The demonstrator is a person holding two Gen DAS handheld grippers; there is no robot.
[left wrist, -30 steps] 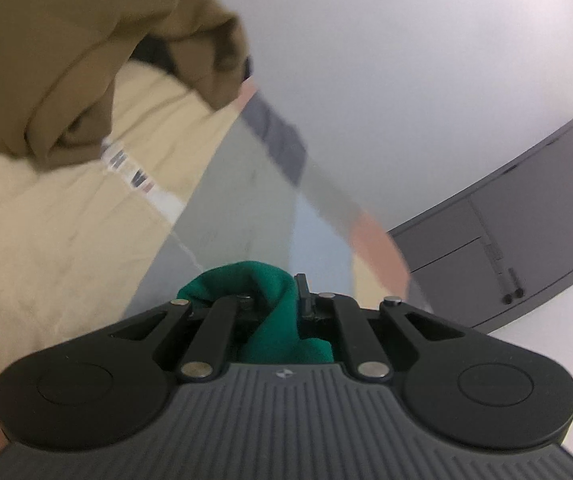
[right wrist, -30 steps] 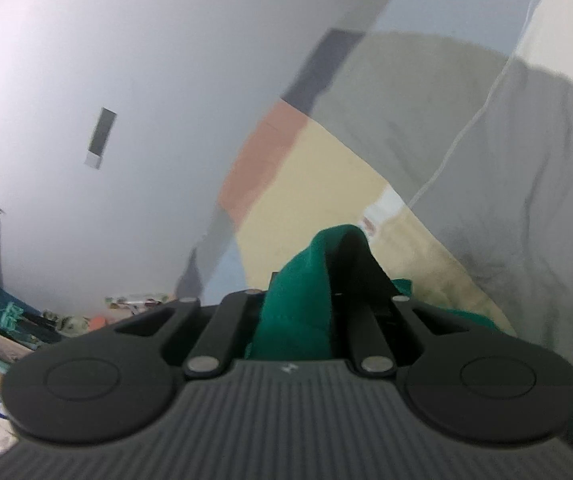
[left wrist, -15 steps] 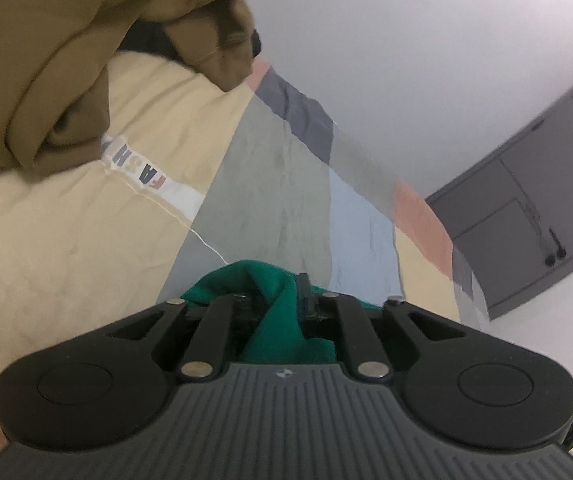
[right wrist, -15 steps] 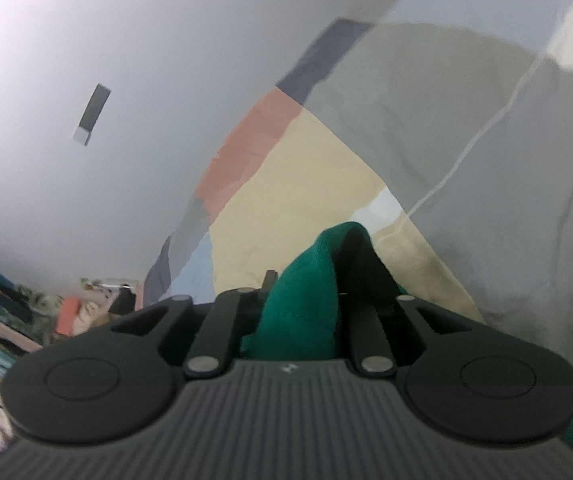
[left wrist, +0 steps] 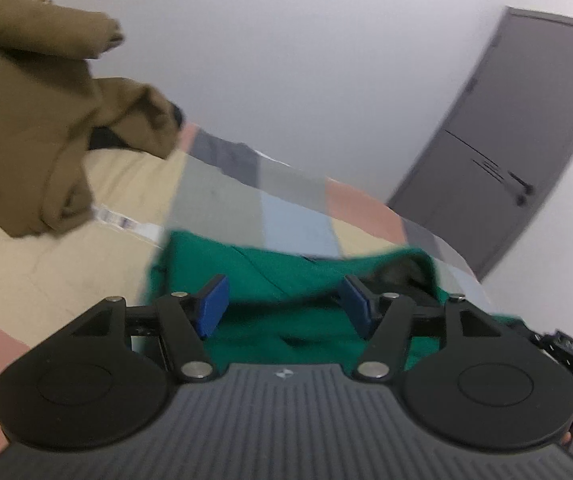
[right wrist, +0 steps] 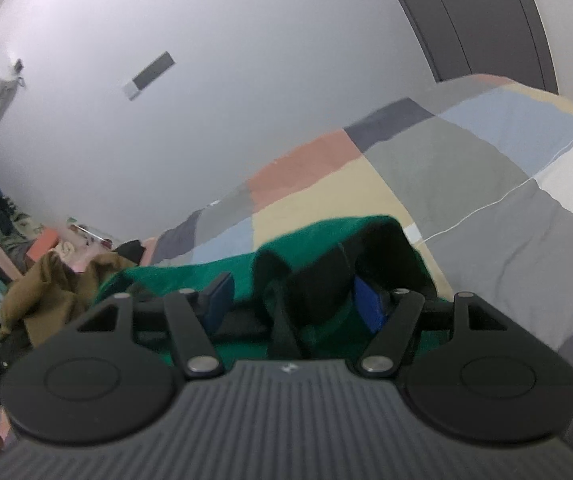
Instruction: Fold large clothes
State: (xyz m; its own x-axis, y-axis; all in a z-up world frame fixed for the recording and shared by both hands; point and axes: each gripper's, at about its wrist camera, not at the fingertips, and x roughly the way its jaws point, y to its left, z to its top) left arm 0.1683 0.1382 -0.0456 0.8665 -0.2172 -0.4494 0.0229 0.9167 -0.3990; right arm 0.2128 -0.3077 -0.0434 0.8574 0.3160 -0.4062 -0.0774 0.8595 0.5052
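Green garment (left wrist: 286,276) lay bunched on the patchwork bedspread (left wrist: 222,200), just ahead of both claws, dark lining showing at one raised fold (right wrist: 326,264). Left gripper (left wrist: 284,300) jaws just been opening, now wide, blue pads clear of the cloth, green fabric lying between and below them but not pinched. Same on the right gripper (right wrist: 294,300): jaws just been opening, wide, a raised hump of fabric standing between the pads, apparently untouched. Looked like a release after laying a fold down. Judged partway at best: garment still lumpy, edges not squared, more folds and smoothing probably left. Brown garment (left wrist: 46,120) heaped unfolded further up the bed, well apart from the green one, likely next in line. White label strip on the bedspread (left wrist: 120,220) beside the brown heap, printing too blurred to read. Small emblem on each gripper body, not legible. Grey door (left wrist: 506,152) beyond the bed, no readable markings.
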